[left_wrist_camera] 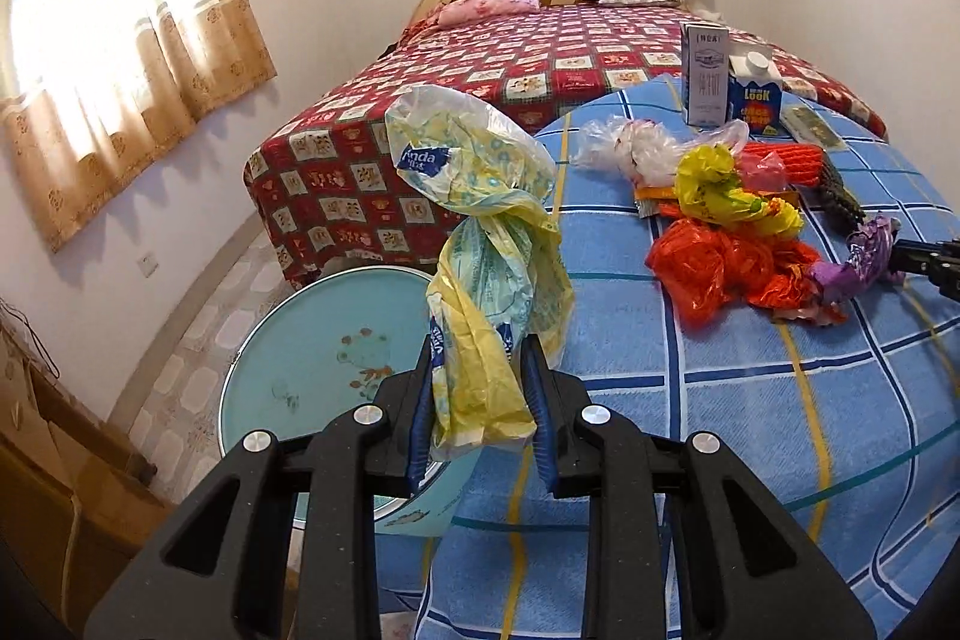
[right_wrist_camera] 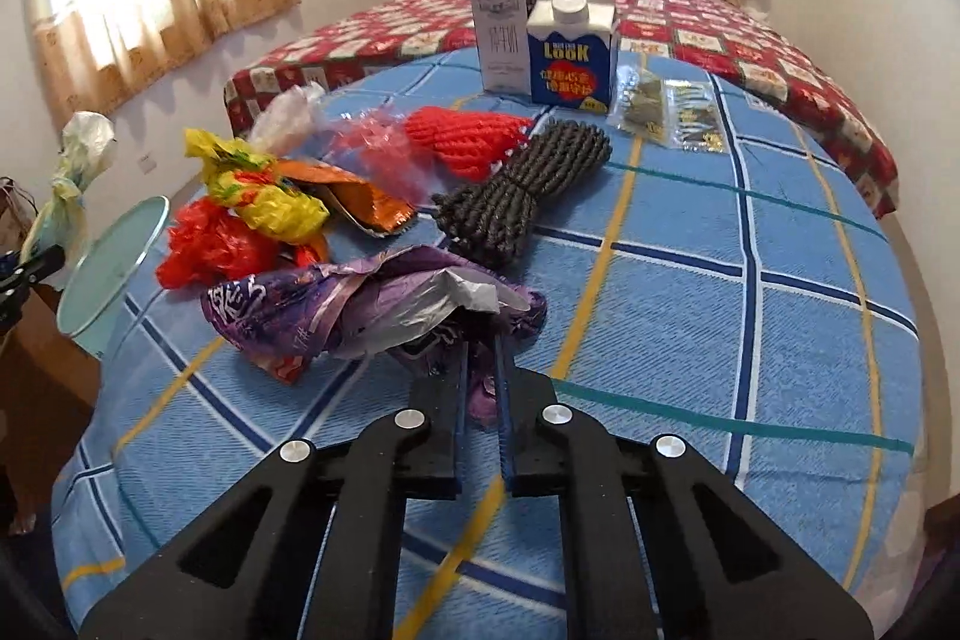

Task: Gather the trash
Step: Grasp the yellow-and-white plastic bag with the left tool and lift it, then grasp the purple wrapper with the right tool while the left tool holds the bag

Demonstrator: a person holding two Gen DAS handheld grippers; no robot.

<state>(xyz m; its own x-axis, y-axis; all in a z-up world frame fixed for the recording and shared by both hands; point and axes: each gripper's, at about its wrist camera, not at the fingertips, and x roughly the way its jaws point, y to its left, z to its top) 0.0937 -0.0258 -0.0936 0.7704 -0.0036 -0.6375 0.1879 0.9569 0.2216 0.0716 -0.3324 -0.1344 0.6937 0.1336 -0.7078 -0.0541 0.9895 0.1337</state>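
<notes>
Left gripper clamps yellow wrapper; right gripper pinches purple wrapper; two cartons; perhaps four loose bags.

1. Your left wrist view looks forward and down along the left gripper, from the table's left edge, close above the light blue basin.
2. Your right wrist view looks forward and down along the right gripper, close over the blue checked tablecloth.
3. Both views face the bed and curtained windows.
4. Both share the trash pile, the two cartons and the basin; each catches the other gripper at its edge.
</notes>
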